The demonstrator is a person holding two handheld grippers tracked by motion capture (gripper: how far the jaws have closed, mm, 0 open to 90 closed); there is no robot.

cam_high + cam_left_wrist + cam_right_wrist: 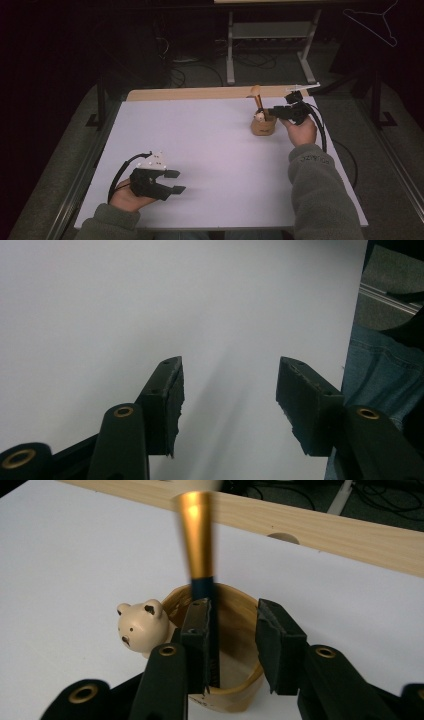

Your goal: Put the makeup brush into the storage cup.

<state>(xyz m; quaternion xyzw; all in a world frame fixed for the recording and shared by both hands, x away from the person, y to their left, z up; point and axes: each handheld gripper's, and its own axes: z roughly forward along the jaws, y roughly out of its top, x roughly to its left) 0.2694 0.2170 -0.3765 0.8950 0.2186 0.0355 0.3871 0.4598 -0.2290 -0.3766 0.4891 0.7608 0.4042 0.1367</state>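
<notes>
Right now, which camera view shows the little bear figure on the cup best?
The right gripper view shows the bear best: it is close, with ears, eyes and nose clear, on the rim of the tan cup. In the high view the bear is a small pale spot on the cup. The left gripper view looks at the white table.

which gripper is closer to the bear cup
Right. The right gripper has its jaws over the bear cup, beside the brush; the left gripper rests far off, near the table's front edge.
</notes>
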